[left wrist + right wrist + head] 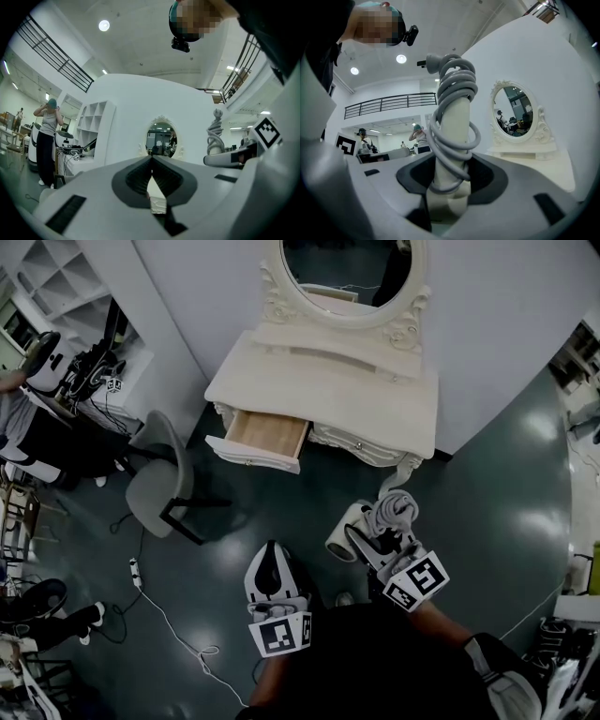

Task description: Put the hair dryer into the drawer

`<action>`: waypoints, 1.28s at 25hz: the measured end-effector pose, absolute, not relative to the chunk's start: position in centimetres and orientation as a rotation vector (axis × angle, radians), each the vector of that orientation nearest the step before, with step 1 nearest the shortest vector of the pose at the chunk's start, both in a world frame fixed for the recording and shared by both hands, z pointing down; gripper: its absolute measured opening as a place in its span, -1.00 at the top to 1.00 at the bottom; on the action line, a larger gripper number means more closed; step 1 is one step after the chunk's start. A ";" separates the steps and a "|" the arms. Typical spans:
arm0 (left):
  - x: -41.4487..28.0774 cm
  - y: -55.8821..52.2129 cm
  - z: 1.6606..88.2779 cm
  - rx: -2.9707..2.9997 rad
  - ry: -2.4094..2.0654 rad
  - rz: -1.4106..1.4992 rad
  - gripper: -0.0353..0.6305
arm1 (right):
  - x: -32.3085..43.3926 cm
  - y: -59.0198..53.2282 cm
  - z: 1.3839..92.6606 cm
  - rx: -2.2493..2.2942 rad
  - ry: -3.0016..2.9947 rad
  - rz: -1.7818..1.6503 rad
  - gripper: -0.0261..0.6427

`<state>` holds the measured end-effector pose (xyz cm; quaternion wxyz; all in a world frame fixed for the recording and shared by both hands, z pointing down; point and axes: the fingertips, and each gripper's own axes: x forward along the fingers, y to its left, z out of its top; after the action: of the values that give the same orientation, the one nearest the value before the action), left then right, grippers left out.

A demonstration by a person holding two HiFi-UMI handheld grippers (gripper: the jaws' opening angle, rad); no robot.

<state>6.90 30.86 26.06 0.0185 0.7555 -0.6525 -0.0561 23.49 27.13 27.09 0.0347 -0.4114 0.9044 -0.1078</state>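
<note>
The drawer (251, 454) stands pulled out at the left front corner of the cream table (328, 381), its pale wooden bottom showing. The hair dryer (452, 122) is held over the glossy dark floor (487, 493) before the table's front edge. The right hand-held gripper (450, 180) is clamped on its smooth handle, which has a grey cord (454, 84) coiled round it. The left hand-held gripper (151, 161) has its jaws together. A grey chair (164, 479) stands left of the drawer; open floor lies before it

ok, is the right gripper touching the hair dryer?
Touching. The right gripper view shows the right gripper closed on the hair dryer, its jaws pressing both sides of the cord-wrapped handle.
</note>
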 end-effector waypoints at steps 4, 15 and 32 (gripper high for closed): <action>4.5 27.6 25.9 2.348 -2.007 -0.172 0.82 | 21.1 23.9 26.9 -1.275 2.781 -0.338 0.33; -2.1 18.7 26.4 2.350 -1.949 -0.148 0.82 | 14.9 15.7 27.9 -1.339 2.780 -0.392 0.33; -12.1 9.2 25.9 2.411 -1.861 -0.184 0.82 | 5.5 7.5 27.2 -1.420 2.751 -0.401 0.33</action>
<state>-12.07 9.25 25.90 0.0451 0.7893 -0.6094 -0.0602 5.50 7.46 27.24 0.0102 -0.4548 0.8812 -0.1286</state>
